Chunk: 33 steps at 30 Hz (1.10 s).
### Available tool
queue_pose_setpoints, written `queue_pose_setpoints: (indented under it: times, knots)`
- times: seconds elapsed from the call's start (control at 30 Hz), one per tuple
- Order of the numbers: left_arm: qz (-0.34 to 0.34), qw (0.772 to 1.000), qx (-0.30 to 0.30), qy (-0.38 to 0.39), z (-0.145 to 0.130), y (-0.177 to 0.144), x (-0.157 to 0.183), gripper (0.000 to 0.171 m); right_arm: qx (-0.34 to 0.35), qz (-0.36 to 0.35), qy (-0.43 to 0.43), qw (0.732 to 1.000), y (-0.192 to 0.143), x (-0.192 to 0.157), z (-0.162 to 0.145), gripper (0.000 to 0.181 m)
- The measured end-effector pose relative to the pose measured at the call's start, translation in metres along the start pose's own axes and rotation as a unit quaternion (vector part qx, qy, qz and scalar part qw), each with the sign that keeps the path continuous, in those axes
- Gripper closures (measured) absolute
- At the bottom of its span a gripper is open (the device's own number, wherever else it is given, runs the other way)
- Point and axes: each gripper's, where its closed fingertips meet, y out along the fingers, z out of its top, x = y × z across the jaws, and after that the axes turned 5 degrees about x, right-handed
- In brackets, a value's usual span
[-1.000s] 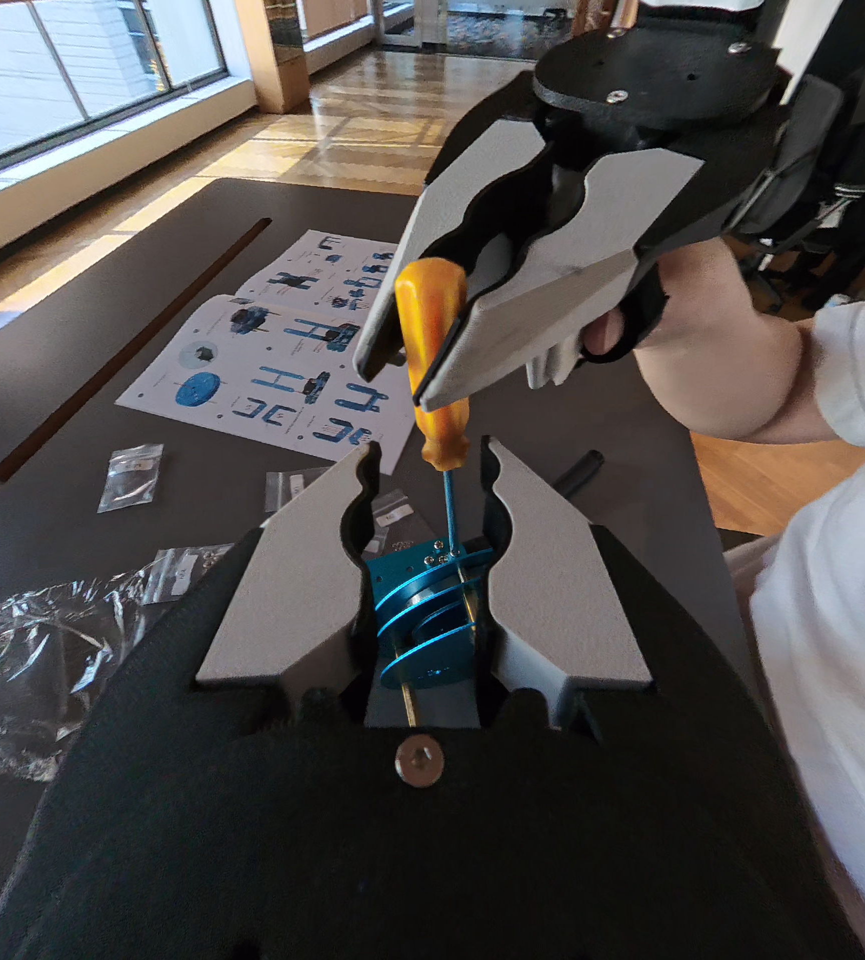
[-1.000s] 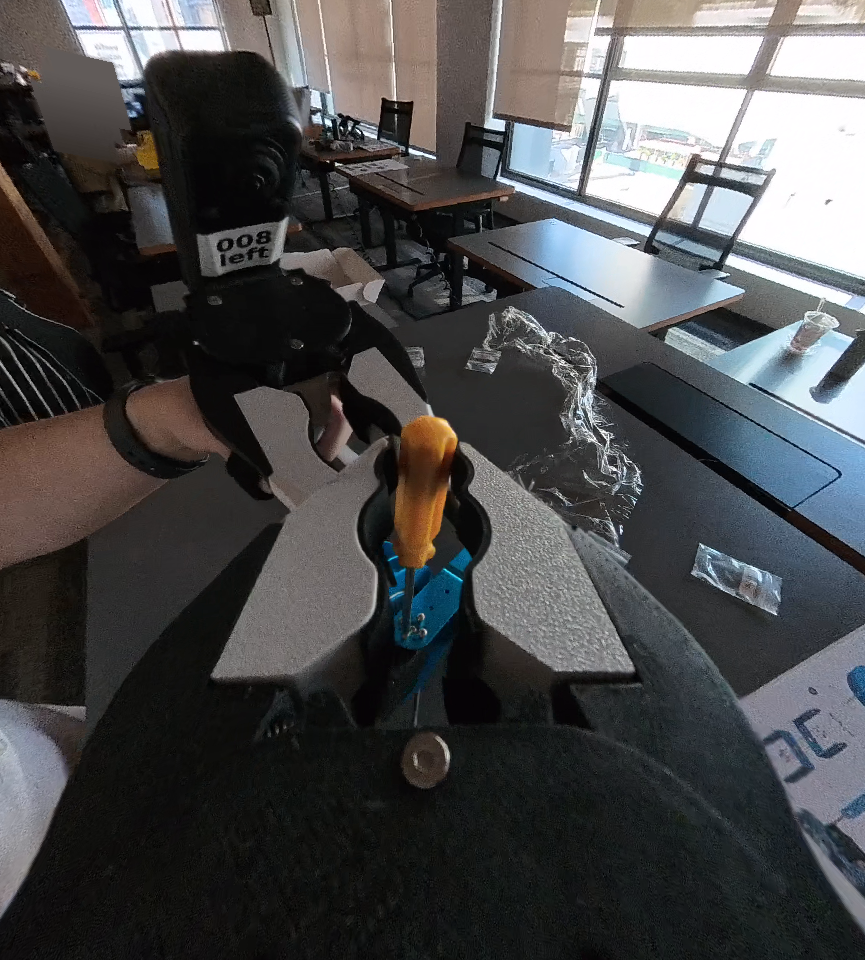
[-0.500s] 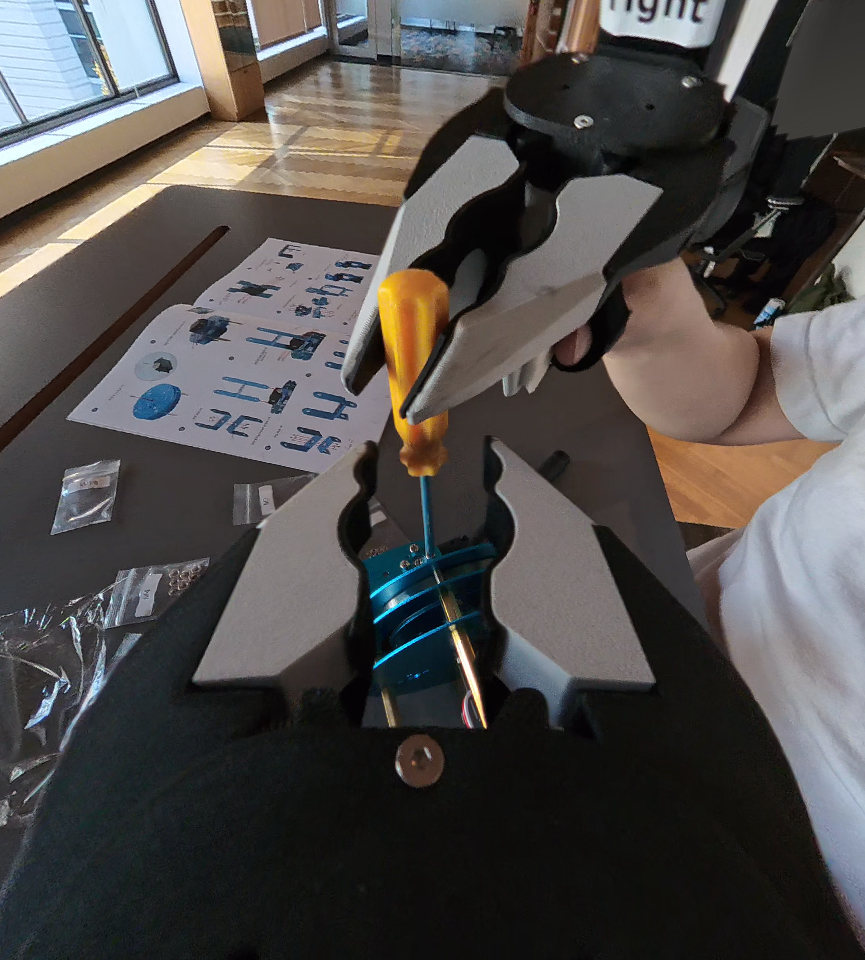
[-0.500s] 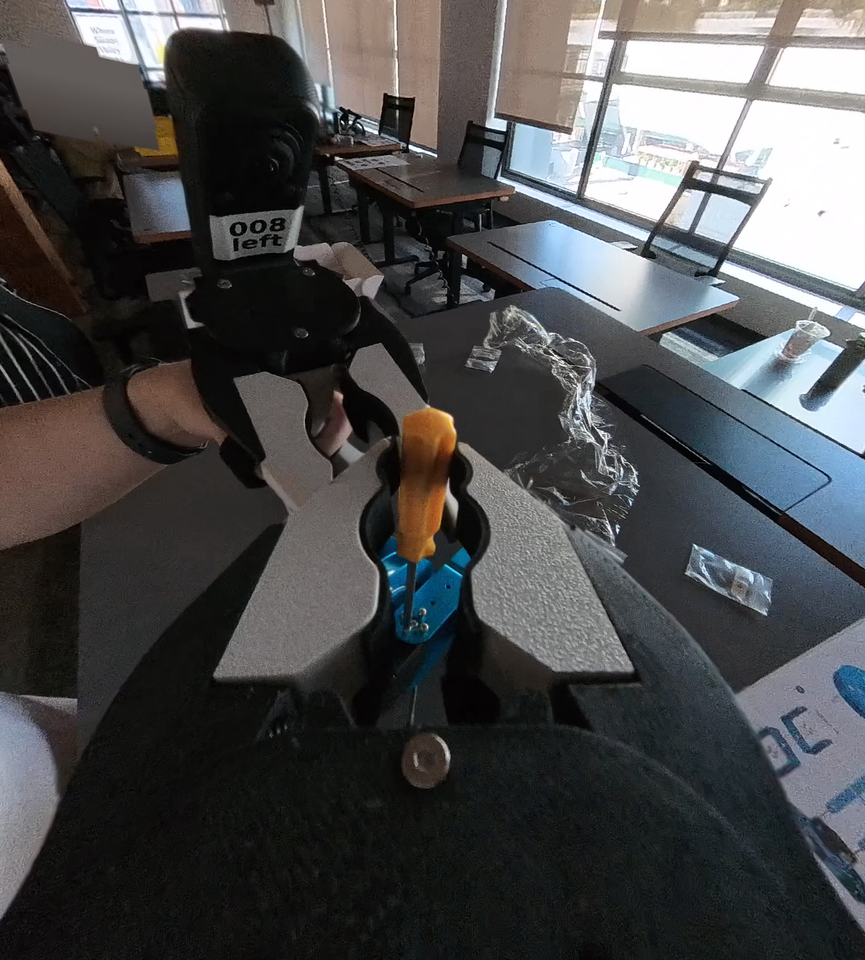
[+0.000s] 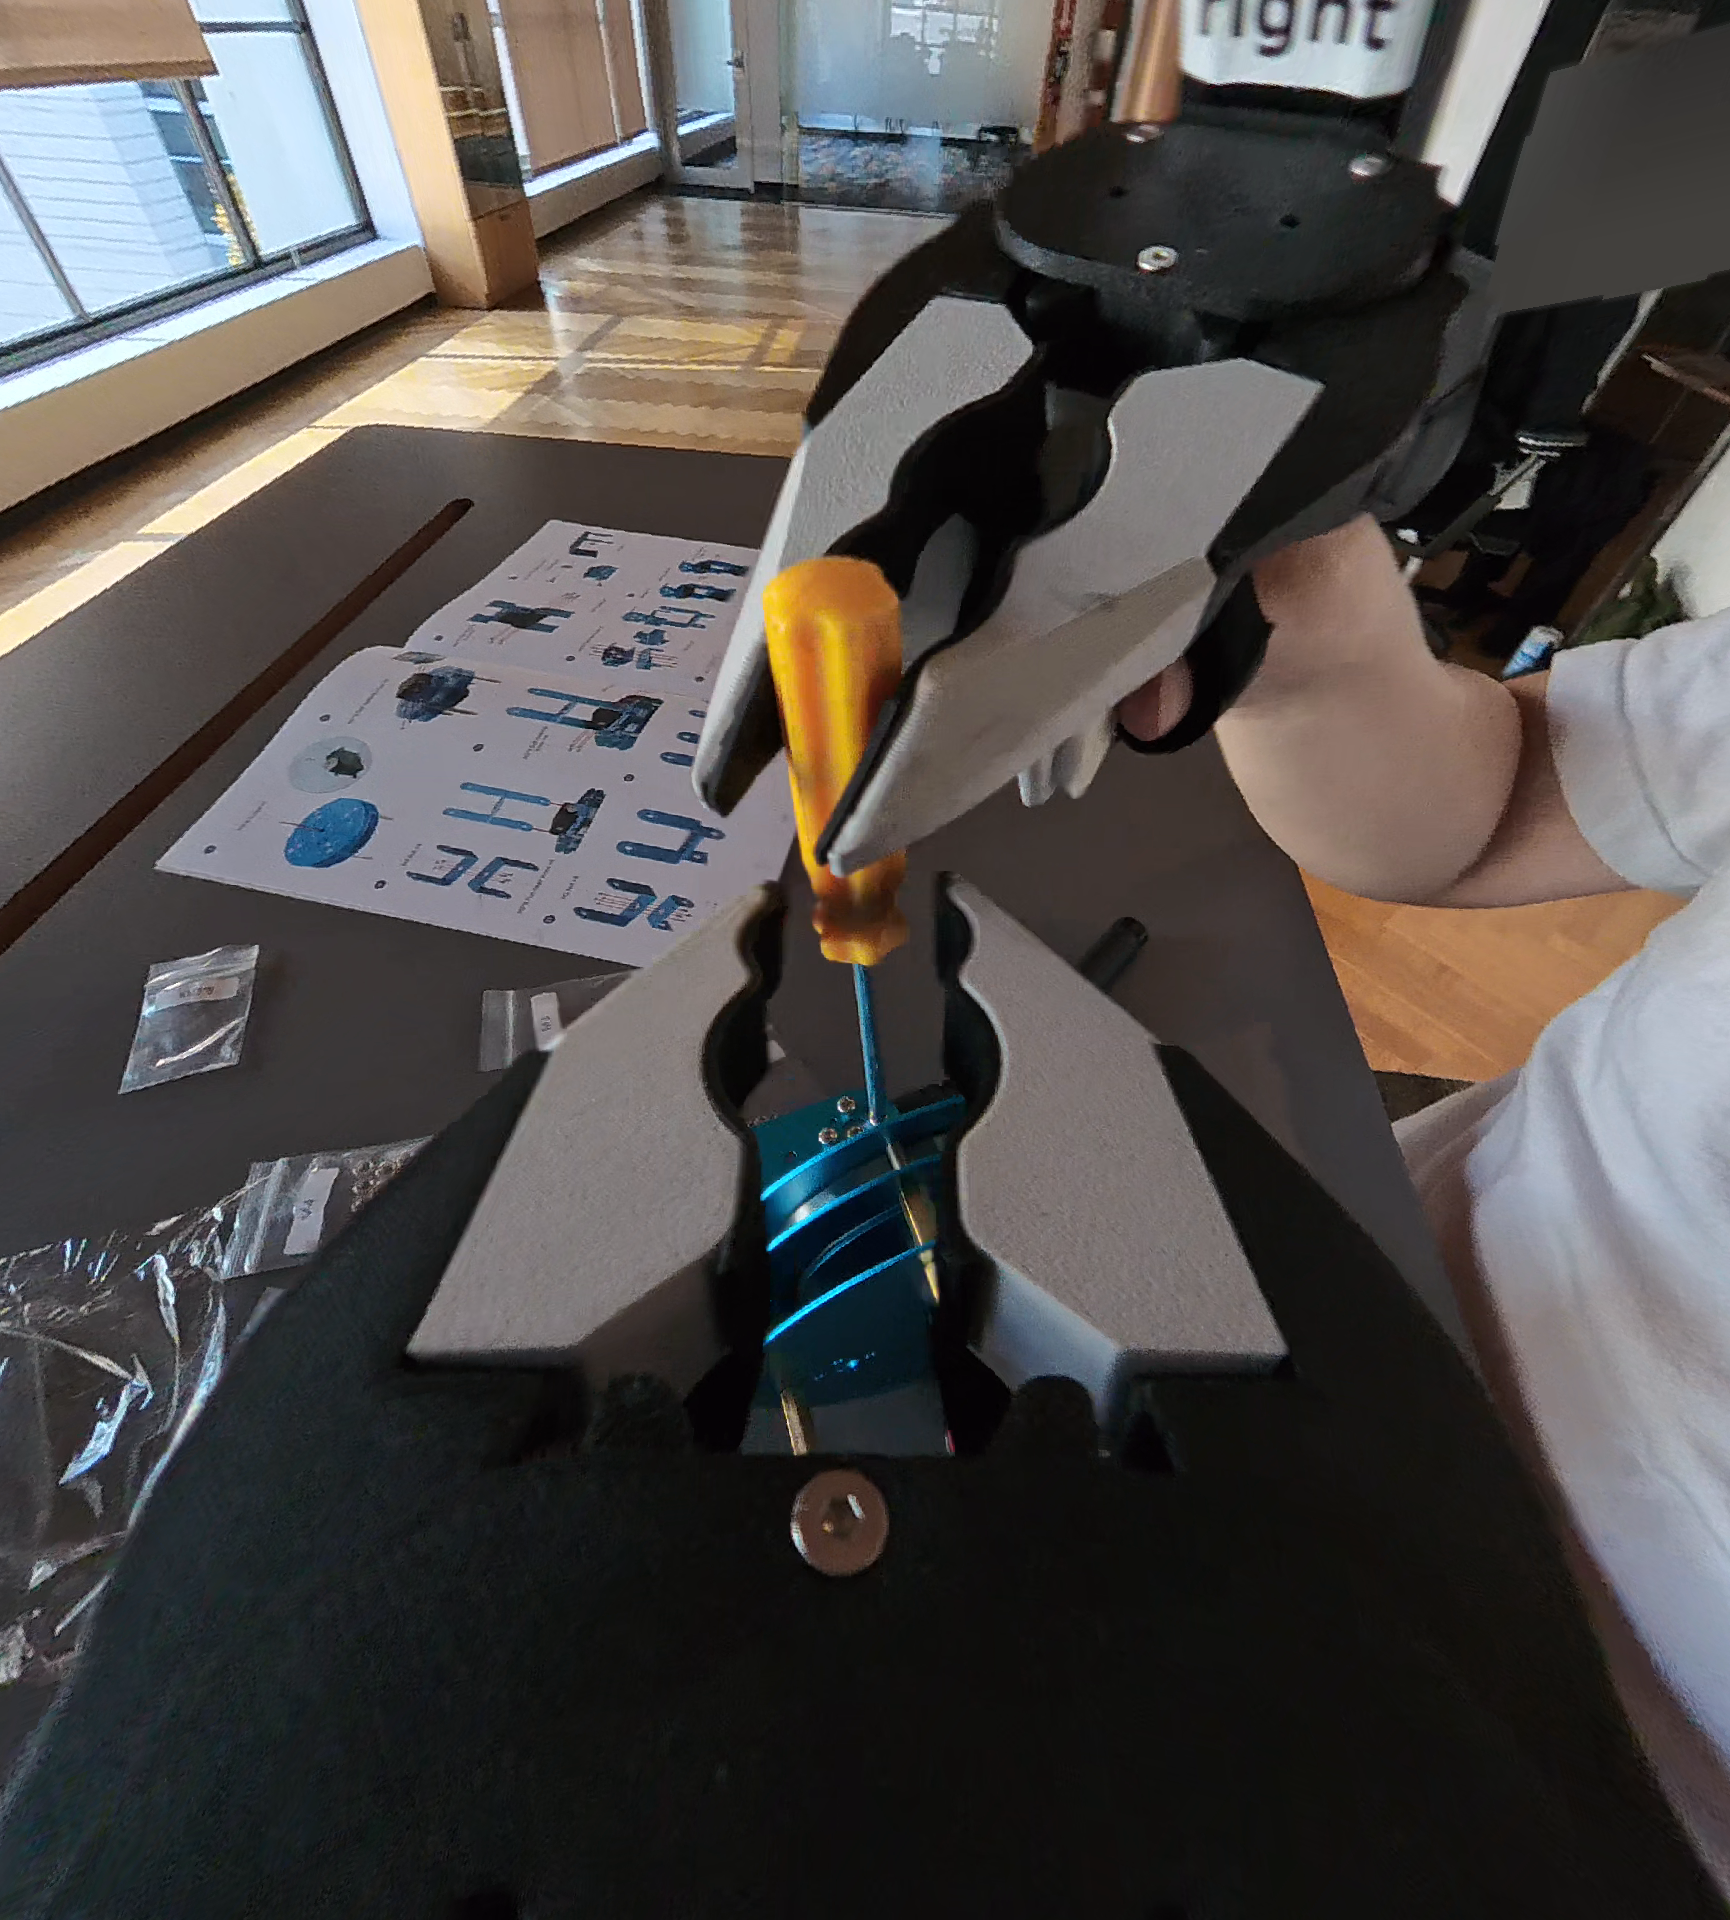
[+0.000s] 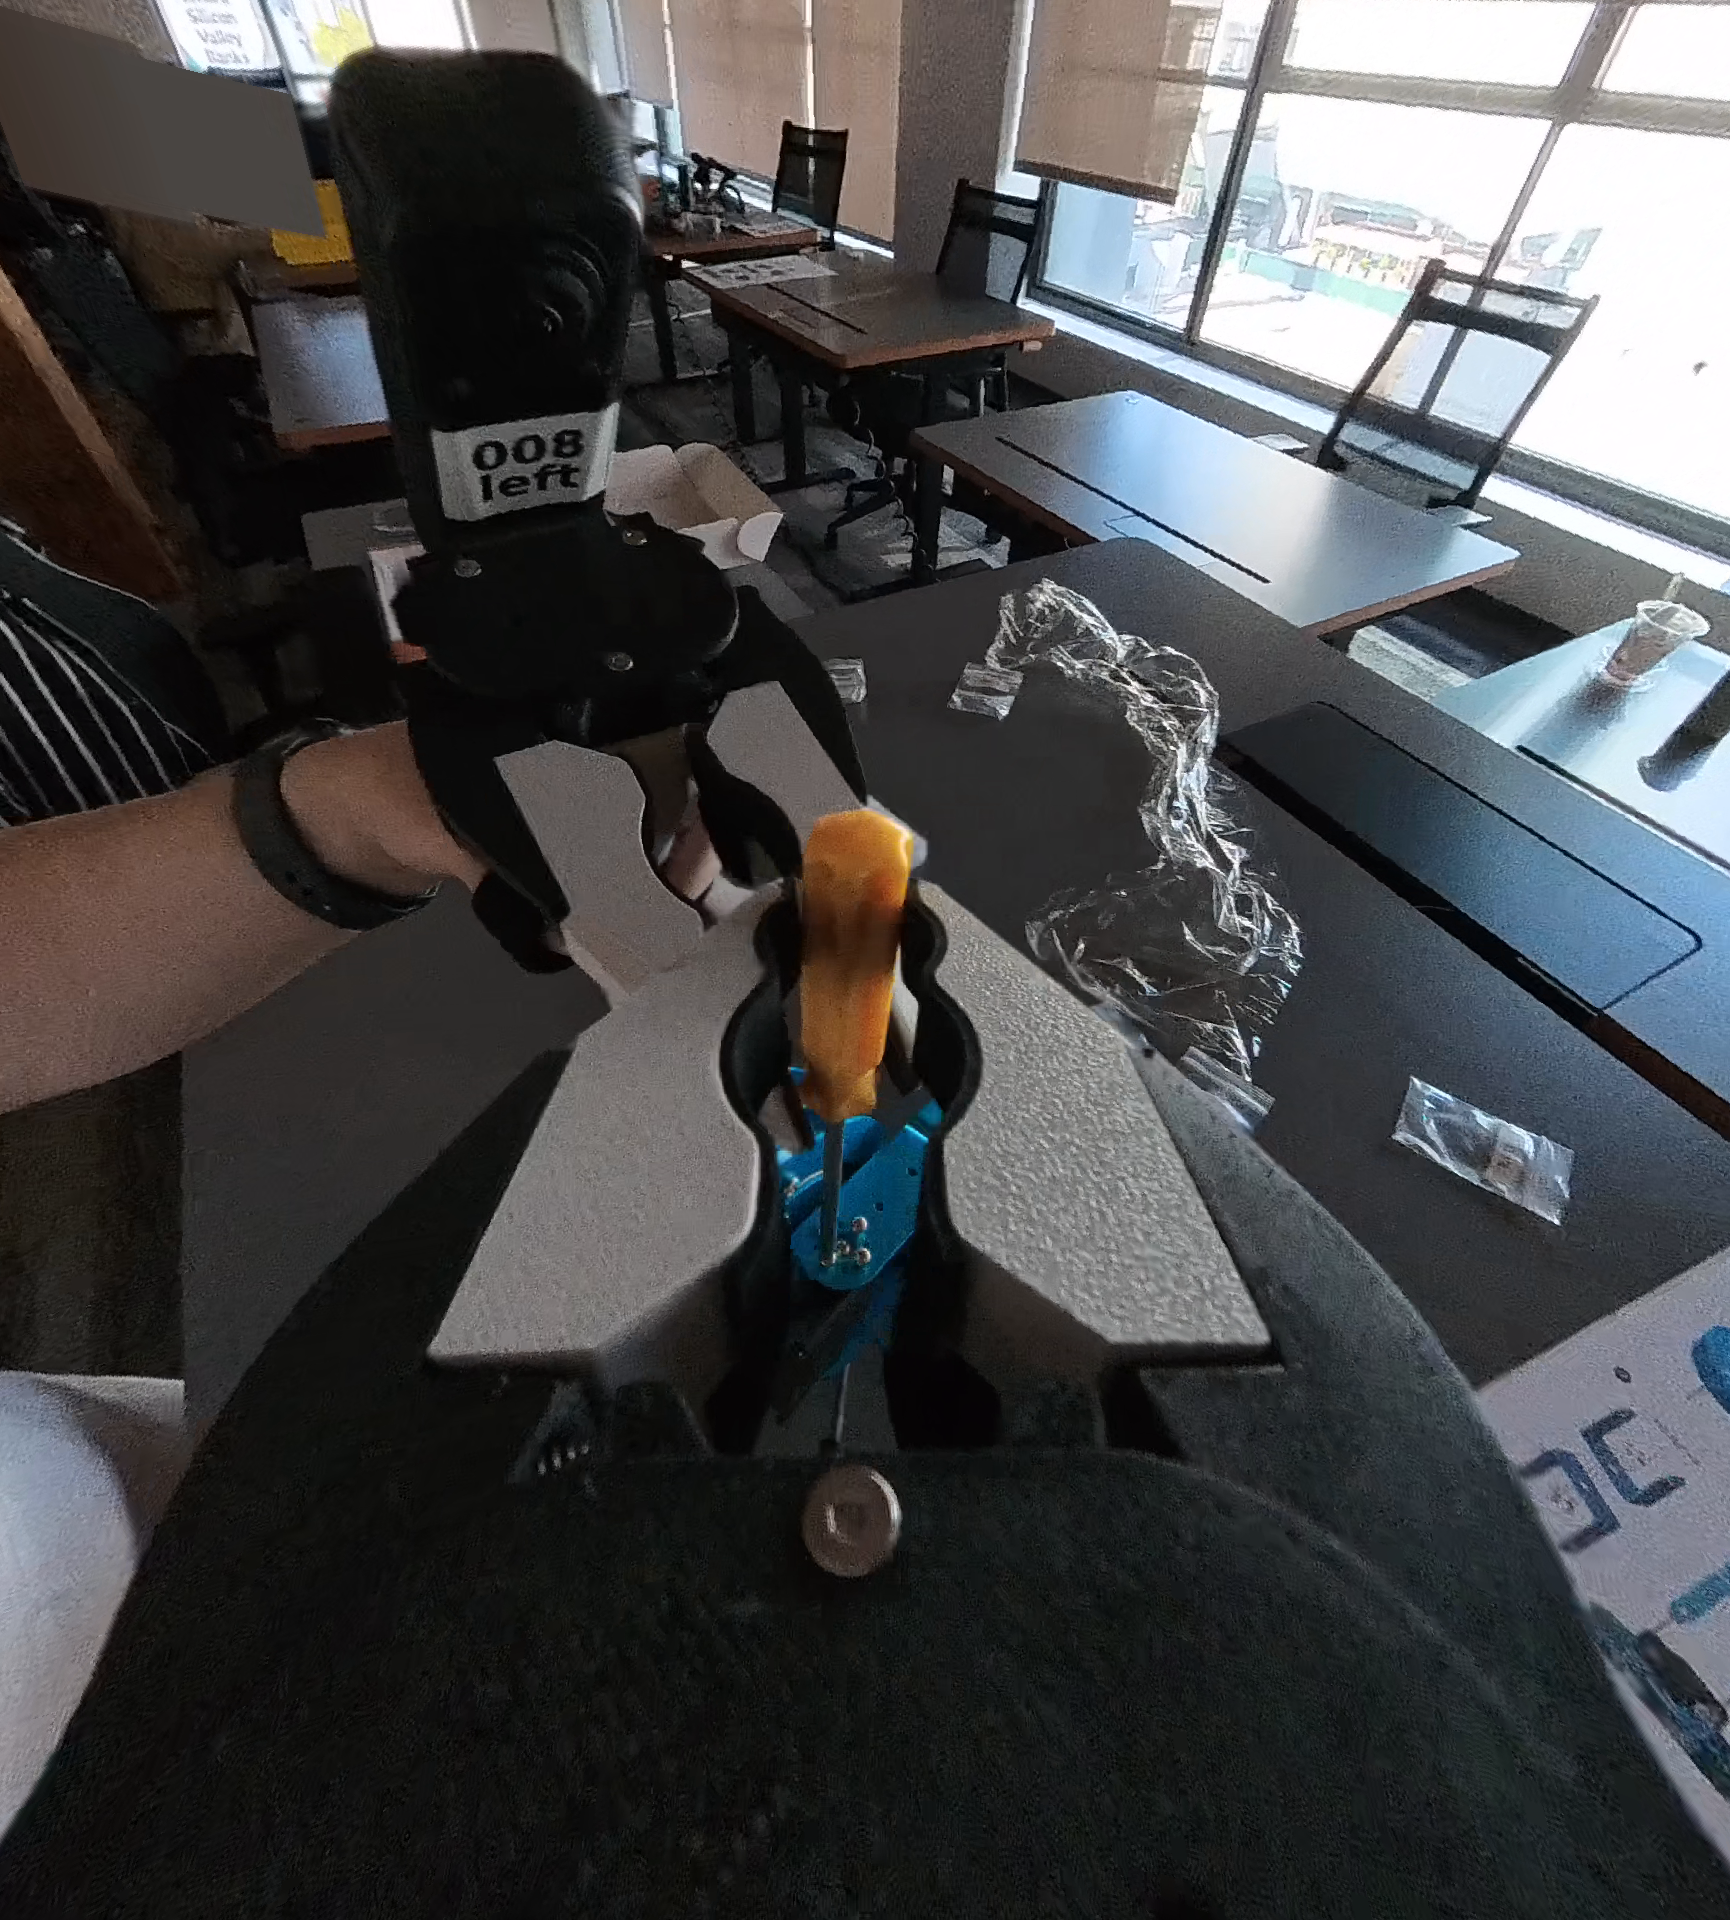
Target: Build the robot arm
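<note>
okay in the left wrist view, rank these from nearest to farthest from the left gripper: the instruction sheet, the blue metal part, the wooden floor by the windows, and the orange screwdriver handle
1. Blue metal part: clamped between the left gripper's fingers.
2. Orange screwdriver handle: just above the fingertips, held by the right gripper.
3. Instruction sheet: flat on the dark table, ahead and to the left.
4. Wooden floor: beyond the table's far edge.
</note>
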Motion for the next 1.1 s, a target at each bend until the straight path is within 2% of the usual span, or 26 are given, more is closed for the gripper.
queue_pose_setpoints:
  times: [0.03,0.1,0.17,0.27,0.33,0.37,0.47,0.53,0.57,0.6,0.7,0.8,0.9,1.0,1.03,1.1]
  knots:
    - [0.015,1.000,0.002,-0.003,0.001,0.001,-0.002,0.131,0.001,-0.021,-0.003,1.000,-0.001,0.002,0.000,0.164]
    - [0.031,1.000,0.003,0.005,0.000,0.001,-0.004,0.141,0.008,-0.046,-0.005,0.999,-0.003,0.001,0.000,0.164]
    - [0.010,1.000,0.003,0.017,0.000,0.002,0.004,0.156,0.011,-0.061,-0.012,0.998,-0.005,-0.001,-0.001,0.164]
    - [-0.011,1.000,-0.012,0.016,-0.001,0.001,0.007,0.156,0.010,-0.035,-0.016,0.999,-0.004,-0.006,0.003,0.162]
    - [-0.026,0.999,-0.018,0.017,-0.002,0.000,0.006,0.156,0.020,-0.014,-0.008,1.000,-0.004,-0.005,0.008,0.153]
    - [-0.036,0.999,-0.016,0.019,-0.002,-0.001,0.007,0.156,0.017,0.012,-0.011,1.000,-0.004,-0.008,0.008,0.163]
    - [-0.049,0.999,-0.010,0.000,-0.002,-0.001,0.006,0.155,0.007,0.019,-0.003,1.000,-0.003,-0.007,0.006,0.163]
    - [-0.025,1.000,-0.011,-0.011,-0.003,0.002,0.001,0.126,0.005,-0.020,-0.014,1.000,-0.005,-0.002,0.006,0.163]
    - [-0.008,1.000,-0.005,-0.003,-0.002,0.002,-0.001,0.127,0.006,-0.034,-0.016,0.999,-0.006,-0.001,0.006,0.163]
    - [0.005,1.000,0.003,0.011,-0.001,0.002,-0.002,0.137,0.008,-0.044,-0.015,0.999,-0.007,-0.003,0.007,0.163]
    - [-0.005,1.000,0.005,0.027,0.000,0.002,0.005,0.156,-0.001,-0.056,-0.018,0.998,-0.011,-0.003,0.006,0.163]
    - [-0.018,0.999,-0.002,0.031,0.000,0.001,0.007,0.157,-0.027,-0.009,-0.031,0.999,-0.010,-0.008,0.007,0.162]
    - [-0.033,0.999,0.000,0.028,-0.001,0.000,0.008,0.157,-0.042,0.052,-0.087,0.994,-0.011,-0.009,0.014,0.153]
    - [-0.043,0.999,0.005,0.025,-0.001,-0.001,0.008,0.157,-0.095,0.113,-0.065,0.987,-0.012,-0.011,0.006,0.152]
    - [-0.045,0.999,0.004,0.025,-0.001,0.000,0.008,0.157,-0.096,0.134,-0.081,0.983,-0.013,-0.015,0.006,0.156]
    - [-0.049,0.998,0.001,0.029,-0.001,0.000,0.009,0.157,-0.121,0.177,-0.137,0.967,-0.017,-0.022,0.003,0.150]
